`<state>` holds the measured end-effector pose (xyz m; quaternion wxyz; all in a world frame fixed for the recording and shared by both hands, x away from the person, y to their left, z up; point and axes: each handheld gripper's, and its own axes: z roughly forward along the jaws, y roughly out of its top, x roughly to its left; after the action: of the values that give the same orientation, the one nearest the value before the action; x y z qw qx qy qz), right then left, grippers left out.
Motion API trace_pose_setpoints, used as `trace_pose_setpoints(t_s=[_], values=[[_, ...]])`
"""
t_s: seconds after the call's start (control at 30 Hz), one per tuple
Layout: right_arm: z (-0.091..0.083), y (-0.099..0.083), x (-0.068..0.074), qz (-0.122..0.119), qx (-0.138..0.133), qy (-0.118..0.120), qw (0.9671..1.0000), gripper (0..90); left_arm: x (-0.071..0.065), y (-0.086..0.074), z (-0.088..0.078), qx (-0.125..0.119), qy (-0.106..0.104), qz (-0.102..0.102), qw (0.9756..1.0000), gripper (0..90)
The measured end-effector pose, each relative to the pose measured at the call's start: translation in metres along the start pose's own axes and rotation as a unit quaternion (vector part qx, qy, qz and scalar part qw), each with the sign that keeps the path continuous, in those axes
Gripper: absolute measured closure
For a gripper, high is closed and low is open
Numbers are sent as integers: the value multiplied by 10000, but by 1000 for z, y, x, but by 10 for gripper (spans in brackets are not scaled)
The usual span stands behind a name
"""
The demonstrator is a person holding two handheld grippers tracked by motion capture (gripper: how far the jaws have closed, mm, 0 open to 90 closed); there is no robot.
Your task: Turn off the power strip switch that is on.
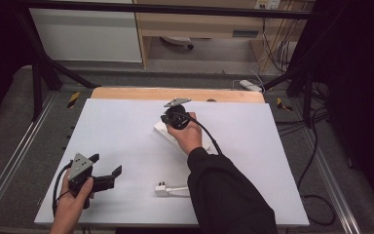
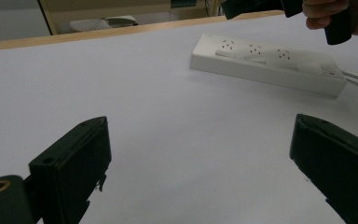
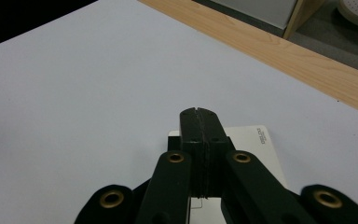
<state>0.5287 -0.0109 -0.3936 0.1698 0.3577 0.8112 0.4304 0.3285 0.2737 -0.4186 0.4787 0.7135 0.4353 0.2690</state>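
White power strip [image 2: 265,65] mid-table, closed right hand-held gripper [image 3: 199,114] over its end

The power strip [image 1: 163,130] lies on the table [image 1: 126,126] at frame centre. The plug [image 1: 163,189] lies below it, lower centre. The left gripper [image 1: 108,168] sits lower left.

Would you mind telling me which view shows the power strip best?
The left gripper view: the power strip lies fully visible, with its sockets on top. In the high view, the right hand covers most of it. In the right gripper view, the shut jaws of the right hand-held gripper hide much of it.
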Motion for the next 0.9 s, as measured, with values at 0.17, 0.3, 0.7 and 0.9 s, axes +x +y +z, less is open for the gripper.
trace_pose_setpoints(t_s=[0.17, 0.3, 0.7, 0.9], values=[[2, -2, 0, -14, 50, -7, 10000, 900, 0, 0, 0, 9, 3, 4, 10000, 51], [3, -3, 0, -11, 78, -2, 10000, 900, 0, 0, 1, 21, -7, 21, 10000, 51], [11, -7, 1, 16, 234, -6, 9997, 900, 0, 0, 1, 20, -19, 18, 10000, 51], [15, -9, 0, 20, 305, -12, 9995, 900, 0, 0, 1, 23, -29, 18, 10000, 51]])
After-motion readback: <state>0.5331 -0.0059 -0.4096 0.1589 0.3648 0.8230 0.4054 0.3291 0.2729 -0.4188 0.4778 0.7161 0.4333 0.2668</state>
